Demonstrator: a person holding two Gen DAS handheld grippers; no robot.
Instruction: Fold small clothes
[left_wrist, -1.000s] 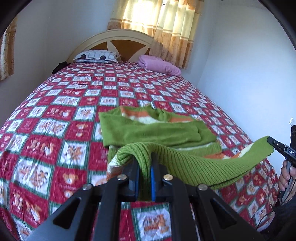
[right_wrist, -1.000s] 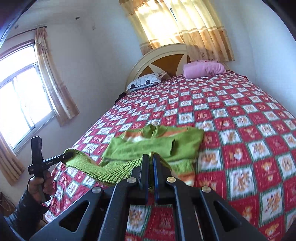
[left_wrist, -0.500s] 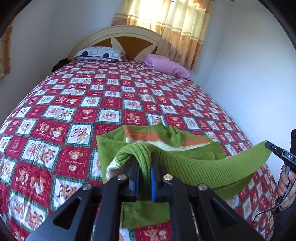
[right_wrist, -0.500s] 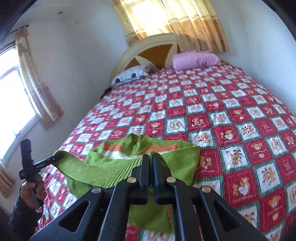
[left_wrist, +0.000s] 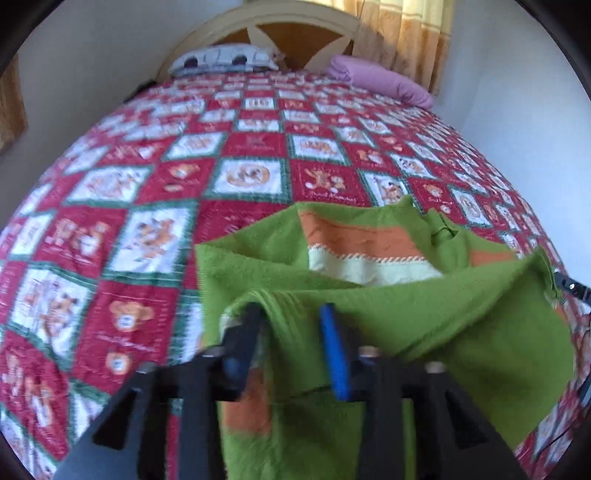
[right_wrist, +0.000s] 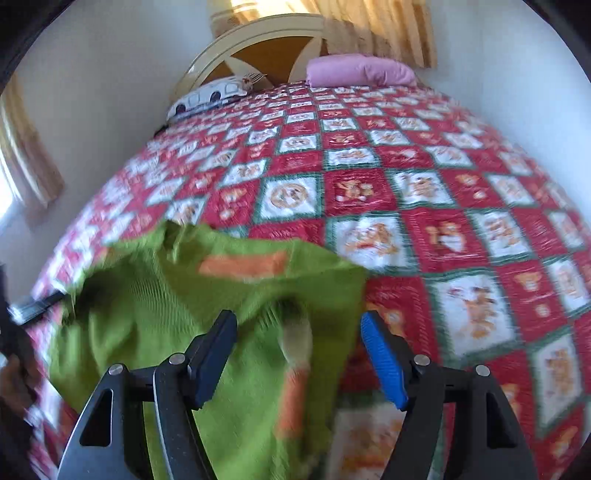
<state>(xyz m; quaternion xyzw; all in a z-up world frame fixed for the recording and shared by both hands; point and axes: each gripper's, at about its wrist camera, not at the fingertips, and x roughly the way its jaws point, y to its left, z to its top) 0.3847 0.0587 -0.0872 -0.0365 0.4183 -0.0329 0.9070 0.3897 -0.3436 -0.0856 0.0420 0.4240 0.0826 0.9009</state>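
A small green knit sweater (left_wrist: 424, 321) with orange and white stripes lies on the bed, its lower half folded up over the chest. My left gripper (left_wrist: 293, 314) is open, with the sweater's ribbed hem lying loose between its jaws. My right gripper (right_wrist: 299, 325) is open wide above the sweater (right_wrist: 207, 295), whose hem corner drops between the jaws. The right gripper's tip (left_wrist: 570, 288) shows at the left view's right edge, by the sweater's far corner. The left gripper's tip (right_wrist: 37, 301) shows at the right view's left edge.
The bed has a red, white and green teddy-bear quilt (left_wrist: 236, 177). A car-print pillow (left_wrist: 221, 59) and a pink pillow (left_wrist: 384, 81) lie against the cream headboard (right_wrist: 258, 40). White walls run close on both sides, with curtains behind.
Both grippers moved forward and down over the sweater, carrying the hem up over the chest. Both then opened and let go of the hem.
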